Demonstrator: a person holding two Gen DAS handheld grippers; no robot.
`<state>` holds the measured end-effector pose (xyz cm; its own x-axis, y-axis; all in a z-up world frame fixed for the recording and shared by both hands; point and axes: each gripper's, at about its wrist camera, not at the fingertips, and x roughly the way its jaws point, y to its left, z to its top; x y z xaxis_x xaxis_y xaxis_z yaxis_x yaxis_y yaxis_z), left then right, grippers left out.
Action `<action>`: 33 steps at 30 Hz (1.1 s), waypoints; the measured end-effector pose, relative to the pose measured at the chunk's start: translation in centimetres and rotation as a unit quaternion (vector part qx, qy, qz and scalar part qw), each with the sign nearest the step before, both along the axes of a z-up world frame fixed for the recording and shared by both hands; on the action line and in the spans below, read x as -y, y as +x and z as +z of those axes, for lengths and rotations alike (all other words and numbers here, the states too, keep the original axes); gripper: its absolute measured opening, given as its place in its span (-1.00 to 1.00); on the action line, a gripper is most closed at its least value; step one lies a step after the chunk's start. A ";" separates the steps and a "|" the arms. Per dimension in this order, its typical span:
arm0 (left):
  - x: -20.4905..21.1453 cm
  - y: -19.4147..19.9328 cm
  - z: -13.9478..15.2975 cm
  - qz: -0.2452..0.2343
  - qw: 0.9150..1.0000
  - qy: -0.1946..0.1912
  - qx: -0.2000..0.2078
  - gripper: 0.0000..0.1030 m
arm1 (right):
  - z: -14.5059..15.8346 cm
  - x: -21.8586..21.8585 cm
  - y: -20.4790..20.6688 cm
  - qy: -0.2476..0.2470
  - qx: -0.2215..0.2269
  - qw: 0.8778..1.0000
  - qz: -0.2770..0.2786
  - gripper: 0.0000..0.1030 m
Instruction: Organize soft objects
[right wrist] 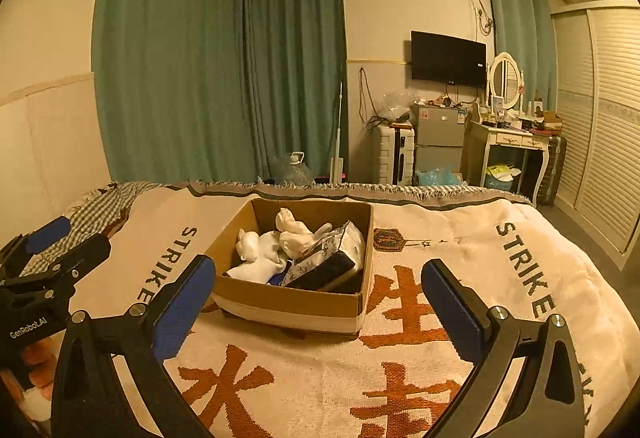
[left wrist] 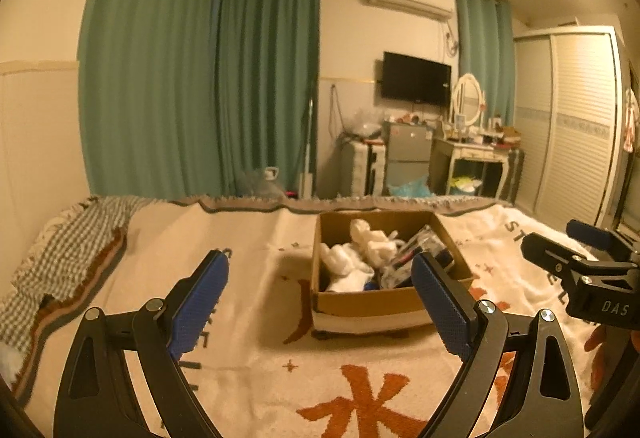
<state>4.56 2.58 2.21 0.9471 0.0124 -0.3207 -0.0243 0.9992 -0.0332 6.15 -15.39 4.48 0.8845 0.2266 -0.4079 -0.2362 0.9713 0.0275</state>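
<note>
Cardboard forms the open box (right wrist: 294,304) that sits on the bed's cream blanket (right wrist: 460,250), roughly centred between the two tools and a little ahead of them. Inside lie the soft objects: white socks (right wrist: 258,258) bunched toward the left and far side, a paler knotted bundle (right wrist: 294,234) behind them, and a plastic-wrapped pack (right wrist: 332,262) leaning against the right wall. Something dark blue shows under the socks, but it is too hidden to name.

Both tools hover above the blanket, empty. The left hand-held gripper (left wrist: 320,302) has its blue pads spread wide, and so does the right hand-held gripper (right wrist: 318,306); neither touches the box or its contents.

The step in hand looks like the first reach into the box. To do it well, I would bring one tool down over the near wall instead of across it, so a finger does not catch the rim and drag the light box along the blanket. The socks are limp and tangled, so a pinch at the thick middle of a single piece should lift cleaner than a grab at a loose end. The other tool could steady the box's near corner. The wrapped pack is probably slippery and better left until the socks are out.
</note>
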 end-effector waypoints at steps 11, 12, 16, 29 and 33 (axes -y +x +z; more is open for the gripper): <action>0.1 0.2 -0.4 -0.005 1.000 -0.001 -0.006 0.83 | 0.1 -0.2 -0.7 -0.005 0.000 1.000 0.001 1.00; 0.1 0.2 -0.4 -0.004 1.000 -0.001 -0.006 0.83 | 0.1 -0.3 -0.8 -0.005 0.000 1.000 0.002 1.00; -0.2 0.2 -0.5 -0.008 1.000 -0.006 -0.004 0.83 | 0.0 -0.6 -0.8 -0.006 -0.003 1.000 0.005 1.00; -0.7 0.3 -0.8 -0.003 1.000 -0.007 -0.002 0.83 | -0.2 -1.6 -0.6 -0.013 -0.003 1.000 0.014 1.00; -0.8 0.3 -0.9 -0.003 1.000 -0.006 -0.005 0.83 | -0.2 -1.6 -0.5 -0.012 -0.002 1.000 0.013 1.00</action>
